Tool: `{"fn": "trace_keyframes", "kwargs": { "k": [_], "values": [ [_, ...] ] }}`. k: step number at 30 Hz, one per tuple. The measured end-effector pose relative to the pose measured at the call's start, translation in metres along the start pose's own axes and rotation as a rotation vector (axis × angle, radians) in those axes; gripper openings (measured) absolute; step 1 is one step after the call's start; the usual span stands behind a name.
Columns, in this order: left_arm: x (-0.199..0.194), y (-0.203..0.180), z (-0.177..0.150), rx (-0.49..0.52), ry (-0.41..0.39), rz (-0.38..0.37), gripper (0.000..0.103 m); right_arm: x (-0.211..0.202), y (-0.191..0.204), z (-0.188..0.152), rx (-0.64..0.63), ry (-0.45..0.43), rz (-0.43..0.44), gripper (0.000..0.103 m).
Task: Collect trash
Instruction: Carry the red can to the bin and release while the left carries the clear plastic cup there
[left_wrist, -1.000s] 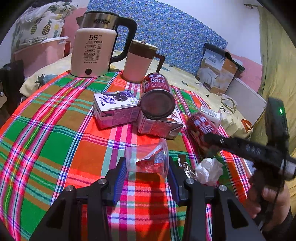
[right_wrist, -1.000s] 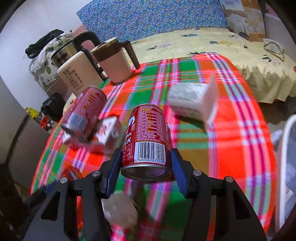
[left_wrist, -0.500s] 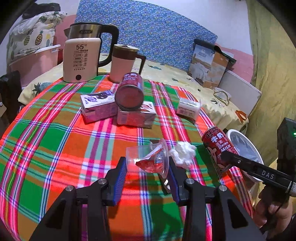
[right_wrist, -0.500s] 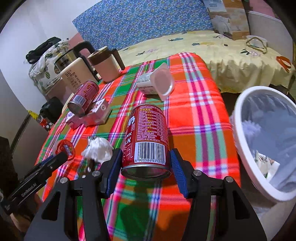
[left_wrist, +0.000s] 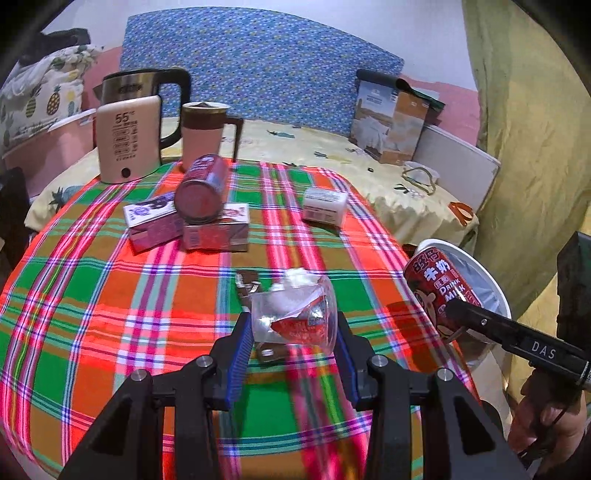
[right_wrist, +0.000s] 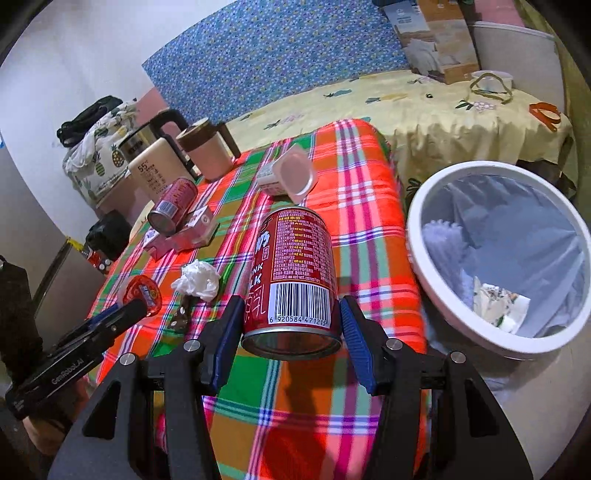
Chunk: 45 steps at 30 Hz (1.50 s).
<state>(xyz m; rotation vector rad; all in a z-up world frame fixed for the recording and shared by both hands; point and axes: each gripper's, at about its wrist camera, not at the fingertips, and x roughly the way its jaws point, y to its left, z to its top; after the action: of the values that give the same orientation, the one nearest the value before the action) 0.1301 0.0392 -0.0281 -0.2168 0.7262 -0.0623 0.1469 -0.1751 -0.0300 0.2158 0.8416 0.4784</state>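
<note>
My left gripper (left_wrist: 293, 332) is shut on a clear plastic cup (left_wrist: 295, 314) with a red foil lid, held above the plaid table. My right gripper (right_wrist: 291, 325) is shut on a red milk-drink can (right_wrist: 293, 269), held over the table's right edge beside the white trash bin (right_wrist: 417, 221). The can also shows in the left wrist view (left_wrist: 437, 284) in front of the bin (left_wrist: 495, 288). A crumpled white tissue (right_wrist: 197, 280) and a dark wrapper (right_wrist: 181, 315) lie on the cloth. The left gripper with its cup (right_wrist: 142, 295) shows at left in the right wrist view.
A second red can (left_wrist: 201, 190) lies on two small cartons (left_wrist: 214, 230), (left_wrist: 151, 223). A white tub (left_wrist: 325, 206) lies at the far right of the table. A kettle (left_wrist: 129, 144) and a pink mug (left_wrist: 203, 134) stand at the back. A bed lies behind.
Both grippers have drawn back and to the right with their loads. The can has gone from over the table's middle to beside the bin, which has come into view.
</note>
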Motion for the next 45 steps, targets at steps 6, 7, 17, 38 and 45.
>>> {"fn": "trace_keyframes", "kwargs": {
  "k": [6,7,17,38,45],
  "values": [
    [0.006,-0.029,0.004,0.049,0.002,-0.034,0.042,-0.012,-0.015,0.0,0.024,-0.037,-0.018,0.055],
    [0.007,-0.033,0.004,0.055,0.003,-0.039,0.042,-0.014,-0.018,0.0,0.027,-0.041,-0.023,0.055],
    [0.026,-0.081,0.015,0.122,0.01,-0.11,0.042,-0.034,-0.06,-0.002,0.095,-0.085,-0.101,0.055],
    [0.087,-0.184,0.033,0.283,0.066,-0.257,0.042,-0.055,-0.12,-0.001,0.192,-0.115,-0.234,0.055],
    [0.112,-0.203,0.03,0.318,0.101,-0.296,0.043,-0.055,-0.133,-0.001,0.19,-0.097,-0.266,0.055]
  ]
}}
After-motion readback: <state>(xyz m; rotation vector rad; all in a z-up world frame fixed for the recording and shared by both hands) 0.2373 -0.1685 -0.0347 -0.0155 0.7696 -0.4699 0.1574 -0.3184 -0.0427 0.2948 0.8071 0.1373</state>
